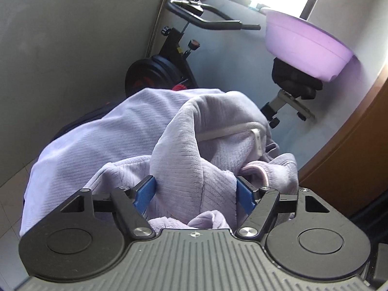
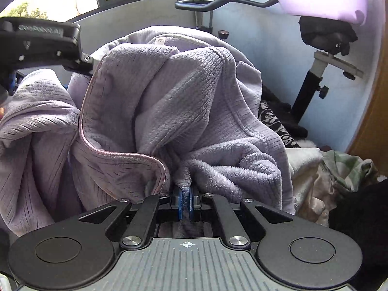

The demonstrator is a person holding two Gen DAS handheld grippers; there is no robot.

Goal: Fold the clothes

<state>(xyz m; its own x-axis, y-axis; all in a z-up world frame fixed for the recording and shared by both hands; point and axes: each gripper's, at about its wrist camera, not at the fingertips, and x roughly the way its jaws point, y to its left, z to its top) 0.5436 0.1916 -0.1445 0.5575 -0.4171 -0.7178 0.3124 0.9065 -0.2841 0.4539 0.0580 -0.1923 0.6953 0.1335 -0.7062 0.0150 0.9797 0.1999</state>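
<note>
A lilac fleece garment with a pale zip and pink-trimmed edge hangs in a bunched heap in front of both cameras. My left gripper stands open, its blue pads wide apart, and a thick fold of the garment lies between them. In the right wrist view the same garment drapes down, and my right gripper is shut on a narrow pinch of its fuzzy inner side. The black body of the left gripper shows at the upper left, beside the cloth.
An exercise bike stands behind the garment against a grey wall. A purple plastic basin rests on the bike's saddle. Other clothes are piled at the right, next to a patterned dark cloth. A wooden panel borders the right.
</note>
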